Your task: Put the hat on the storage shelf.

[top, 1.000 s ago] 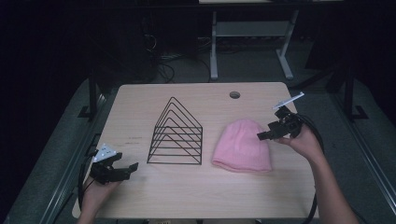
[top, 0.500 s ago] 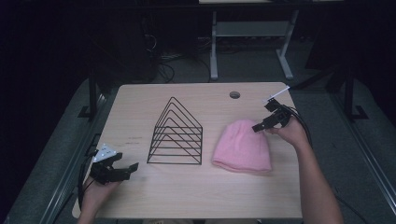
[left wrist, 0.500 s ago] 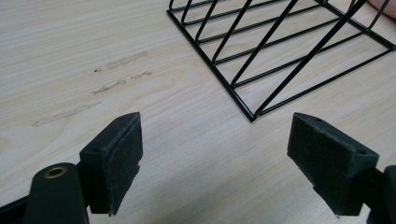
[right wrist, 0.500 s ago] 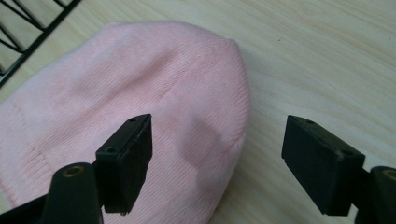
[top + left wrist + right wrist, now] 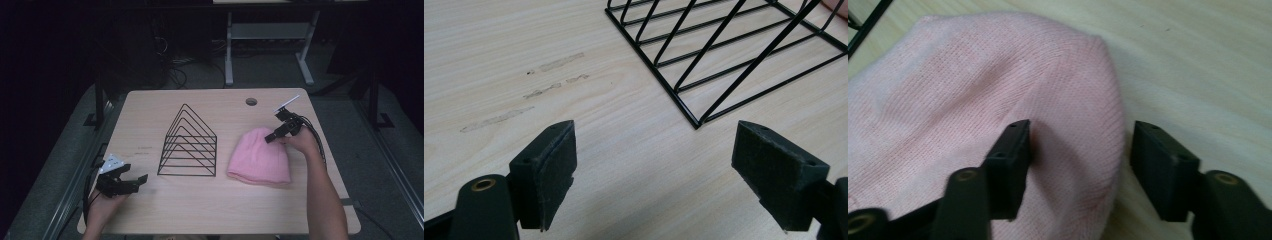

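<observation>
The left tool [image 5: 131, 181] rests at the near left corner of the table [image 5: 200, 210], its jaws spread wide and gripping nothing; in the left gripper view they frame bare wood, with a few pale scuff marks [image 5: 524, 92] ahead of them and the near corner of the wire rack [image 5: 696, 122] just beyond. This tool looks idle for now.

Farther in, the black wire rack [image 5: 189, 145] stands upright in the middle of the table, a row of triangular frames on a rectangular base. It holds nothing.

To its right, and apart from it, the pink knit hat [image 5: 260, 157] lies flat on the table with its brim toward the person. The right tool [image 5: 270, 139] has reached the hat's far, rounded crown. In the right gripper view its jaws are parted: one pad presses on the knit near the crown's edge, while the other hangs over bare wood just off that edge, so the rim of the crown sits between them. They have not clenched.

Judging by this, the work is at its start: the reach to the hat is made, the grip is not yet taken, and lifting the hat and carrying it anywhere all remain.

Beyond the far edge a small round hole [image 5: 251, 101] marks the tabletop.
</observation>
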The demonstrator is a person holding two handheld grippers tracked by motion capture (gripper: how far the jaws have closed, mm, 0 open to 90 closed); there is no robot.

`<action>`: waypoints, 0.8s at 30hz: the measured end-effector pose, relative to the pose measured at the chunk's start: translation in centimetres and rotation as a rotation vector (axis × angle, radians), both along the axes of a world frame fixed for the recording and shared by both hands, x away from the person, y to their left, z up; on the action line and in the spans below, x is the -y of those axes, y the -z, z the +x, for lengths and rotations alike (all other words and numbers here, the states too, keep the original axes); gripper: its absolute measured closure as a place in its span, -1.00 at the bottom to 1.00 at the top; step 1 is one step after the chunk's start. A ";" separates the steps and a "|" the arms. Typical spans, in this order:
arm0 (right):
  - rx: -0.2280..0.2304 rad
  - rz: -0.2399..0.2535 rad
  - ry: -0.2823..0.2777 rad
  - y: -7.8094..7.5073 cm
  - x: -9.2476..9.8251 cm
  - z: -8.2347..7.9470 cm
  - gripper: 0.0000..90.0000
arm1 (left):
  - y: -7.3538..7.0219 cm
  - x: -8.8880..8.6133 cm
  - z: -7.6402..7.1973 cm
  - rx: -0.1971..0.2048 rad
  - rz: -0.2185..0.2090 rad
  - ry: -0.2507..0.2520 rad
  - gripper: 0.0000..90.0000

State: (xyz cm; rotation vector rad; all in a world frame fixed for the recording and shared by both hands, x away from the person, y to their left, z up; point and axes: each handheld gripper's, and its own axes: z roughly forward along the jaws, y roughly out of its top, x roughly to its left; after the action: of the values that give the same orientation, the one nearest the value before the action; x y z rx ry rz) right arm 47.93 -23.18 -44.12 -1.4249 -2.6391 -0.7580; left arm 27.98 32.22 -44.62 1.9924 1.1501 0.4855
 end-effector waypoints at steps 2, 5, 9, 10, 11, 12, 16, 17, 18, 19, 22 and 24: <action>-0.017 0.015 -0.005 0.3 -0.1 0.0 0.08 | 0.0 0.0 0.0 0.001 -0.001 0.000 -0.59; -0.023 0.029 -0.008 0.6 -0.1 -0.1 0.20 | -0.1 0.0 0.0 0.001 -0.001 -0.002 -0.59; -0.020 0.057 0.003 0.8 0.1 -0.4 0.37 | -0.1 0.2 0.0 0.006 0.010 0.004 -0.59; -0.024 0.068 0.008 0.9 0.2 -0.5 0.41 | -0.1 0.2 0.0 0.006 0.007 0.007 -0.59; -0.024 0.068 0.008 0.9 0.2 -0.5 0.41 | -0.1 0.2 0.0 0.006 0.007 0.007 -0.59; -0.025 0.080 0.017 0.9 0.4 -0.5 0.46 | -0.1 0.3 0.0 0.005 0.007 0.008 -0.59; -0.036 0.126 0.041 1.1 0.8 -0.8 0.62 | 0.0 0.4 0.0 0.001 0.001 0.009 -0.59; -0.037 0.130 0.041 1.1 0.9 -0.9 0.64 | 0.0 0.4 -0.1 -0.002 0.001 0.009 -0.59; -0.040 0.133 0.047 1.0 0.9 -0.9 0.65 | 0.0 0.3 -0.1 -0.005 0.007 0.012 -0.59; -0.042 0.137 0.042 0.9 1.0 -1.0 0.66 | 0.0 0.3 -0.1 -0.008 0.006 0.013 -0.59; -0.042 0.146 0.036 0.5 1.1 -1.2 0.68 | 0.1 0.2 0.0 -0.016 0.004 0.012 -0.59; -0.028 0.169 0.035 0.2 1.4 -1.5 0.68 | 0.0 0.1 -0.1 -0.018 -0.005 0.011 -0.59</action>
State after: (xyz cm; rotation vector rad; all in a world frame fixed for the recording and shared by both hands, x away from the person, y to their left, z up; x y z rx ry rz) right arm 46.43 -24.53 -44.35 -1.4286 -2.4688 -0.9320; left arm 27.92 32.12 -44.61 2.0015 1.1496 0.4599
